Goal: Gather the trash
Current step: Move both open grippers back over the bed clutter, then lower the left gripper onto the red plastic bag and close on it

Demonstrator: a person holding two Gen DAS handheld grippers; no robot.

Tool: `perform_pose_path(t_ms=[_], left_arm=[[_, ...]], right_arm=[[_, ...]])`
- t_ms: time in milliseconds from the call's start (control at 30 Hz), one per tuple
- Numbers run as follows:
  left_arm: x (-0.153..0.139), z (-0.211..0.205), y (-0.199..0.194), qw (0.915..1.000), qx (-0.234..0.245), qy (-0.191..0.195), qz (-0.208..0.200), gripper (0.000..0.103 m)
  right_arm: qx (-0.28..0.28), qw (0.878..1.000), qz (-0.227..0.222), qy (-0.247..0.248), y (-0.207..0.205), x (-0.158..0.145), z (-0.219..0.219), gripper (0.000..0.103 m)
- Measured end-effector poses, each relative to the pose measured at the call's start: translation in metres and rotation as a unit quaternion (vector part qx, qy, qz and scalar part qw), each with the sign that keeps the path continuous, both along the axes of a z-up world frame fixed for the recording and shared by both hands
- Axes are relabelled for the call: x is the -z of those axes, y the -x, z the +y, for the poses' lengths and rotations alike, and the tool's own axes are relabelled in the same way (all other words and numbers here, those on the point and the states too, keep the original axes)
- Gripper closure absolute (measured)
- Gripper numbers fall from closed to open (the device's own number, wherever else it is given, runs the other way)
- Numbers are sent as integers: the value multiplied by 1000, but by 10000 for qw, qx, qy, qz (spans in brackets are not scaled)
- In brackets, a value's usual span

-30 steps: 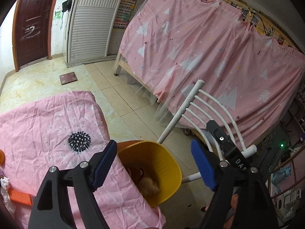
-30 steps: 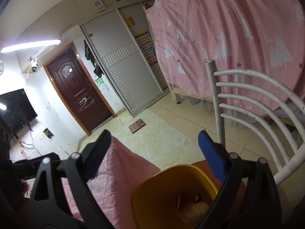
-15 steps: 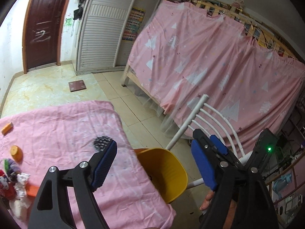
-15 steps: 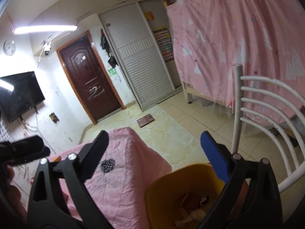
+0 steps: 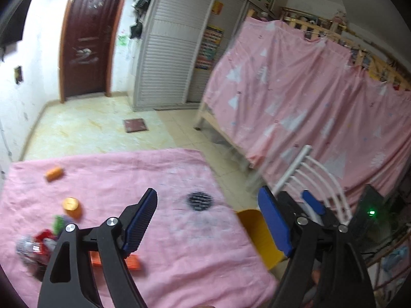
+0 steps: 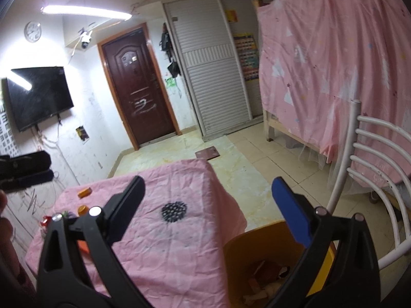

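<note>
Both claws are wide open and empty, the left gripper (image 5: 206,222) and right gripper (image 6: 208,205) (right's jaws just spread wider). Trash pile (image 5: 43,241) sits at the table's left edge, yellow bin (image 6: 259,254) off the right side. Risk imo: blurry view, so a rushed grab could knock the orange cap (image 5: 71,204) off the cloth.

Left gripper (image 5: 208,220), black frame with blue ribbed pads, jaws apart, nothing between them, above table draped in crumpled pink cloth (image 5: 164,179). On cloth: orange cylinder lying flat (image 5: 54,174) near far left edge, orange round-topped container (image 5: 72,205), blurred heap of red, green and clear wrappers (image 5: 38,243) at left, flat orange packet (image 5: 128,260) behind left finger. Yellow plastic bin (image 5: 259,233) just off table's right edge; white metal slatted chair back (image 5: 316,174) beyond. Second blue-padded gripper (image 5: 312,204) behind right finger, partly hidden.
</note>
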State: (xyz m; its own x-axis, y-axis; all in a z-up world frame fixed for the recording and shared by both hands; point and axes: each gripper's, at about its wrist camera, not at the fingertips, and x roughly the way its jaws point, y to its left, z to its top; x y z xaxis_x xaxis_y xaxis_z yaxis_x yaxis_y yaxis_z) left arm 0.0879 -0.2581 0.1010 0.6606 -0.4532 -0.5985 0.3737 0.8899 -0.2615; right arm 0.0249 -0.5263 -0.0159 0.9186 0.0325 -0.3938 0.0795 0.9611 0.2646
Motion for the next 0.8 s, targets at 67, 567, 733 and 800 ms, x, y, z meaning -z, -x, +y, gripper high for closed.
perform_pose_path(t_ms=[67, 567, 733, 800], left_arm=[[-1, 14, 0, 9998, -149, -89, -61, 29], [14, 123, -11, 9903, -1218, -669, -47, 29], [30, 150, -12, 9857, -1468, -820, 97, 29], [38, 158, -12, 9847, -1511, -852, 143, 29]], right_arm=[[-94, 9999, 20, 79, -2, 1, 10, 7], [-1143, 9928, 253, 243, -21, 9, 87, 7], [-1430, 9888, 364, 222, -26, 15, 107, 7], [-1534, 9870, 421, 204, -27, 18, 114, 7]])
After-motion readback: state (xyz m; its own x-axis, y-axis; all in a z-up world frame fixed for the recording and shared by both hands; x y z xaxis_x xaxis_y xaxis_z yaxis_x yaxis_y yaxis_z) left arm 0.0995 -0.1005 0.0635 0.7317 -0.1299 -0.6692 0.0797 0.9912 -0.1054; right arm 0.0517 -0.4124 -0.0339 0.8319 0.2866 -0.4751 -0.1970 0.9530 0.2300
